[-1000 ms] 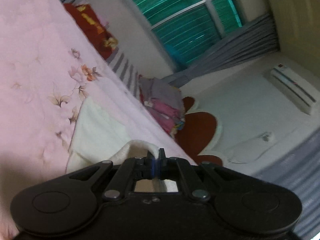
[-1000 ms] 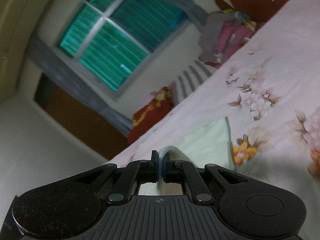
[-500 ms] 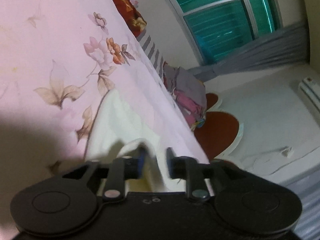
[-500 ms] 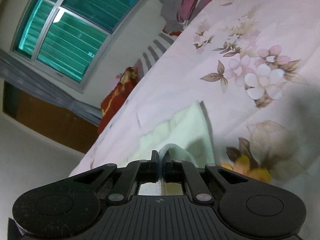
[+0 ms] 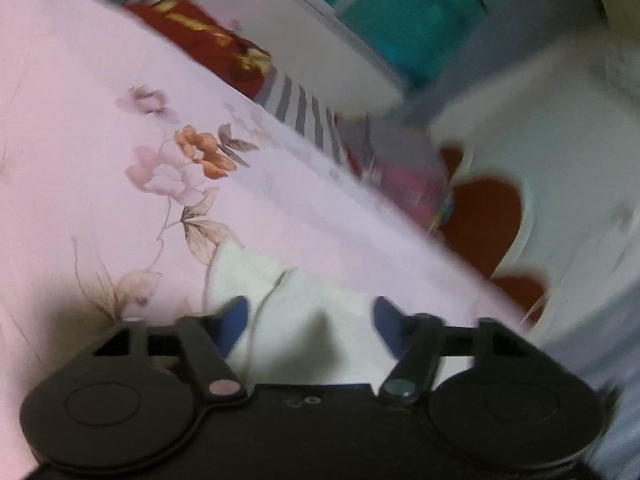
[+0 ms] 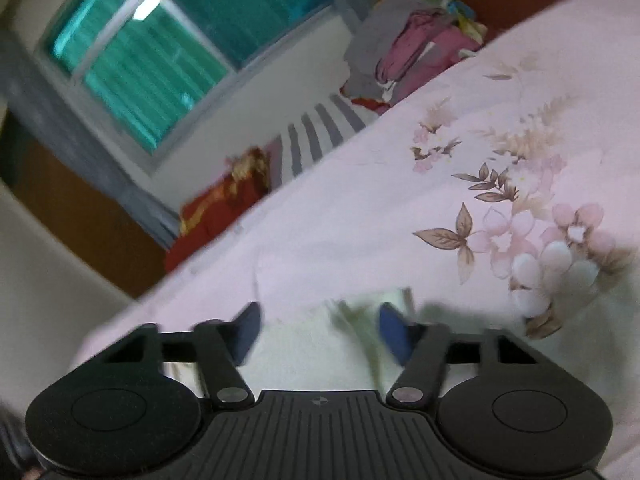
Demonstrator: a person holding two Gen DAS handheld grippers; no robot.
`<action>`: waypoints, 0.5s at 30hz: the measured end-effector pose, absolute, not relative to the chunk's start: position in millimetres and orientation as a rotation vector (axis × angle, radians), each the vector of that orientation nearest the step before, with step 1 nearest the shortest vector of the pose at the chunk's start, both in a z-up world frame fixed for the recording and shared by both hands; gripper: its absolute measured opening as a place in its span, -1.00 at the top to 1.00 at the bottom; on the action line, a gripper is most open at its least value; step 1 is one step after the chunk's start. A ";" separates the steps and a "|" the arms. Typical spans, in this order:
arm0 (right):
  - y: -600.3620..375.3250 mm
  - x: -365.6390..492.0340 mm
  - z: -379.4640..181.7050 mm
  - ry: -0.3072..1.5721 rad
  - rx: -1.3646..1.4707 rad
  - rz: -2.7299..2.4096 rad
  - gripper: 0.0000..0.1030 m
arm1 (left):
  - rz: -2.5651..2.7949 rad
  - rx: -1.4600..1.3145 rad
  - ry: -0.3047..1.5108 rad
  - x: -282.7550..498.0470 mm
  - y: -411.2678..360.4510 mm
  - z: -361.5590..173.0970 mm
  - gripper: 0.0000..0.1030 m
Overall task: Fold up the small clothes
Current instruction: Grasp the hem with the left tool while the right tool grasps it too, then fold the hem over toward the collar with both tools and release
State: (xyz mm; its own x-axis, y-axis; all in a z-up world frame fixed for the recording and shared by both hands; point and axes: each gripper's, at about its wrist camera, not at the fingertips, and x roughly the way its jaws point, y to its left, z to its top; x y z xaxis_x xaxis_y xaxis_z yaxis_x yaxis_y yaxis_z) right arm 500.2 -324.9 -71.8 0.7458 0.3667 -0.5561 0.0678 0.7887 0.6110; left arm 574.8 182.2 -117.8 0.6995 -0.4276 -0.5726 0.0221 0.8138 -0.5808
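A small cream-white garment (image 5: 288,312) lies on the pink floral bedsheet (image 5: 100,152), just in front of my left gripper (image 5: 310,316). The left gripper is open, its blue pads spread on either side of the cloth, holding nothing. In the right wrist view the same pale garment (image 6: 316,344) lies between the spread blue pads of my right gripper (image 6: 320,324), which is open and empty. The garment's near part is hidden under both gripper bodies. Both views are blurred.
A pile of grey and pink clothes (image 6: 408,44) sits at the far edge of the bed (image 6: 440,184). A red patterned cushion (image 6: 224,208) and a striped cloth (image 6: 316,136) lie beyond the bed edge below a window (image 6: 168,60).
Both grippers were shut on the garment's edge a second ago. The left opened first, then the right. The cloth has dropped onto the sheet and both cameras have shifted.
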 end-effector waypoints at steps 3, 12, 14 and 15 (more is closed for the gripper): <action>-308.8 501.8 -81.8 0.784 0.531 0.195 0.18 | -0.270 -0.396 0.800 578.4 166.4 -118.7 0.10; -260.2 499.8 -95.0 0.804 0.243 0.211 0.86 | -0.282 -0.270 0.773 577.0 150.7 -118.1 0.93; -264.3 500.2 -95.8 0.775 0.239 0.195 0.96 | -0.281 -0.300 0.733 573.9 154.2 -113.0 0.94; -267.9 495.8 -92.8 0.744 0.247 0.169 0.96 | -0.280 -0.309 0.718 573.9 155.5 -110.7 0.94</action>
